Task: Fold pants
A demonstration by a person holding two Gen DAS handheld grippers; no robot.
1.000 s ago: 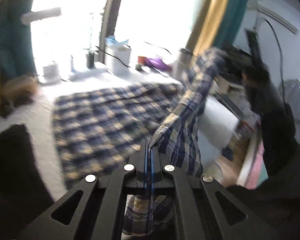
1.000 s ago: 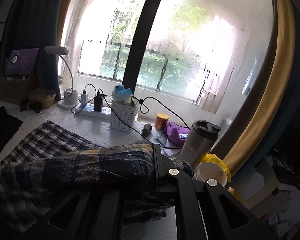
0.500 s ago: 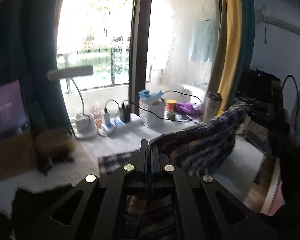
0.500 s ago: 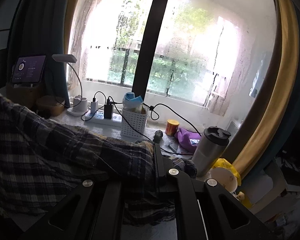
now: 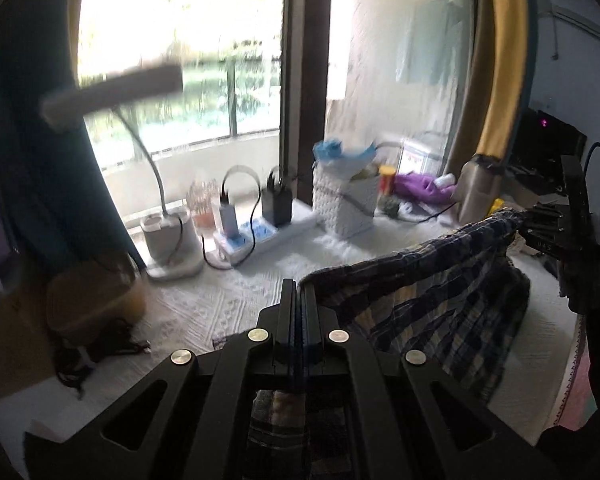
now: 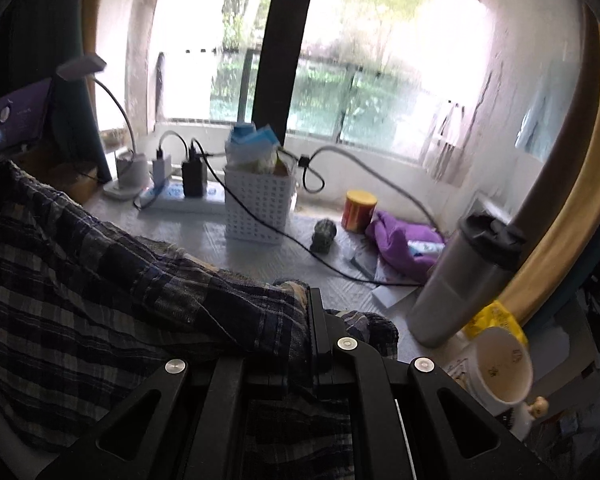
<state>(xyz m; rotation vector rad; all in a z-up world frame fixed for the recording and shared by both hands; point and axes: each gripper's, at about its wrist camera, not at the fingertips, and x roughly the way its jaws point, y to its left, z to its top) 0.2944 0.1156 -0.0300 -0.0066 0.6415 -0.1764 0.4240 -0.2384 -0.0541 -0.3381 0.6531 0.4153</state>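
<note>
The plaid blue, navy and cream pants (image 5: pixel 432 312) hang stretched between my two grippers above the white textured table cover (image 5: pixel 220 300). My left gripper (image 5: pixel 298 292) is shut on one end of the pants' upper edge. My right gripper shows at the right of the left wrist view (image 5: pixel 540 220), gripping the other end. In the right wrist view the pants (image 6: pixel 112 280) drape left from my right gripper (image 6: pixel 314 300), which is shut on the fabric; its left finger is hidden under the cloth.
Along the window stand a white desk lamp (image 5: pixel 168 240), a power strip with chargers (image 5: pixel 256 232), a white basket (image 6: pixel 258 208), a yellow-red can (image 6: pixel 358 210), a purple cloth (image 6: pixel 400 244), a steel tumbler (image 6: pixel 464 280) and a white mug (image 6: pixel 500 376). Cables (image 6: pixel 292 240) cross the table.
Both grippers have lifted the pants off the table and carried them toward the window. The cloth that lay flat a second ago now hangs between the two grippers.
</note>
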